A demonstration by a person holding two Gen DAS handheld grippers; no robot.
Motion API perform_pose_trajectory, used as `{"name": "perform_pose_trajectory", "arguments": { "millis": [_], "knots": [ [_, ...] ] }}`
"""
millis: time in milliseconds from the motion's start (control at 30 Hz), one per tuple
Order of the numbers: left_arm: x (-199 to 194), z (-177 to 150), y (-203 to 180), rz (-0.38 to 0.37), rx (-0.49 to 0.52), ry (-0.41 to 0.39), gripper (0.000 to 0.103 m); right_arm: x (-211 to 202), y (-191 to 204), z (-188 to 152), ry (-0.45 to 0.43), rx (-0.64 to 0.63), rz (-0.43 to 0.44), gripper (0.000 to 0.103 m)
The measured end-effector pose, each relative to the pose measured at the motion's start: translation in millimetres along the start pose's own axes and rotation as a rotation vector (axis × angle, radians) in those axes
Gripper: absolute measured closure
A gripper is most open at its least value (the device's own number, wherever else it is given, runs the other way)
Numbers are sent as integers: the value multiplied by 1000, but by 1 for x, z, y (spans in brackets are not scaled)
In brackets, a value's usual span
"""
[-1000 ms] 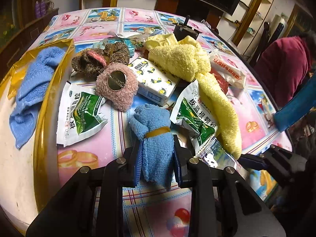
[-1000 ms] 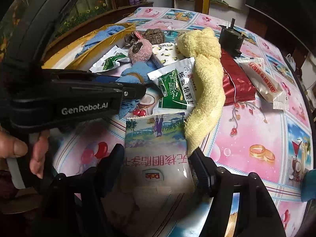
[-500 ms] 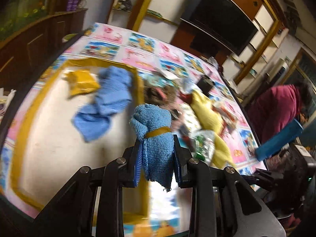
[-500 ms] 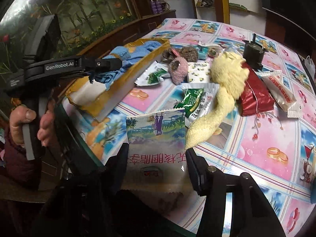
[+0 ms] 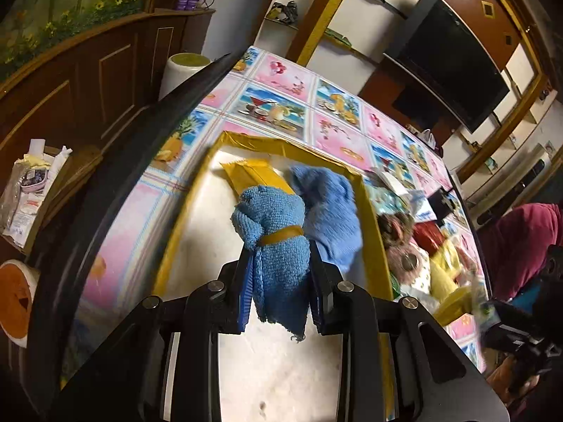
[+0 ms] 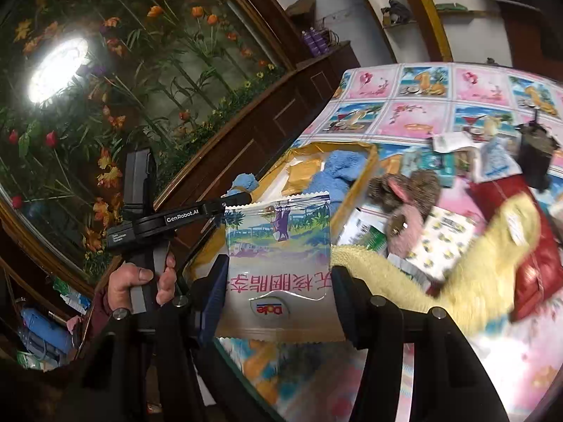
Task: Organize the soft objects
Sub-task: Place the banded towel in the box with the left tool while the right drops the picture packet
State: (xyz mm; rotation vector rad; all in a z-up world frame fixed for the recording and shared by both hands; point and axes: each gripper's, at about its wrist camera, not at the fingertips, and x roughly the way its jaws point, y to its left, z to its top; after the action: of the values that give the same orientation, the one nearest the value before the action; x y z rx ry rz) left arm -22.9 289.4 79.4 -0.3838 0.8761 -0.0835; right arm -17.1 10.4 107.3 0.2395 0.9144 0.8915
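Observation:
My left gripper [image 5: 279, 274] is shut on a rolled blue towel [image 5: 274, 232] bound with a yellow rubber band. It hangs over the yellow-rimmed tray [image 5: 373, 218], where a loose blue cloth [image 5: 330, 204] and a yellow packet [image 5: 253, 176] lie. My right gripper [image 6: 278, 281] is shut on a Dole snack pouch [image 6: 278, 239], held clear of the table near its front edge. In the right wrist view the left gripper [image 6: 242, 195] shows at the tray's [image 6: 355, 190] near corner. A long yellow towel [image 6: 475, 281] lies right of the pouch.
Right of the tray sit a pink fuzzy item [image 6: 404, 228], a brown fuzzy item [image 6: 408, 186], a patterned tissue pack [image 6: 443, 242], a red packet [image 6: 542, 270] and a black object [image 6: 535, 154]. A person in maroon [image 5: 520, 239] sits at the table's far side. A hand [image 6: 140, 281] grips the left gripper's handle.
My left gripper carried the towel roll from the middle of the table leftward to above the tray. My right gripper closed in on the pouch and lifted it off the table.

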Motion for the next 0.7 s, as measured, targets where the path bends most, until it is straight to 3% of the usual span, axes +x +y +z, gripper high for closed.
{"name": "perform_pose_trajectory", "arguments": {
  "millis": [167, 300, 533, 700],
  "knots": [
    [28, 18, 8, 85, 21, 42, 77, 53, 3, 15, 72, 27, -18, 48],
    [46, 21, 14, 107, 20, 82, 77, 72, 15, 15, 89, -19, -66, 46],
    [60, 24, 28, 28, -61, 103, 68, 89, 22, 20, 93, -91, -144, 40],
    [42, 23, 28, -15, -96, 76, 68, 79, 24, 22, 71, -127, -153, 39]
  ]
}}
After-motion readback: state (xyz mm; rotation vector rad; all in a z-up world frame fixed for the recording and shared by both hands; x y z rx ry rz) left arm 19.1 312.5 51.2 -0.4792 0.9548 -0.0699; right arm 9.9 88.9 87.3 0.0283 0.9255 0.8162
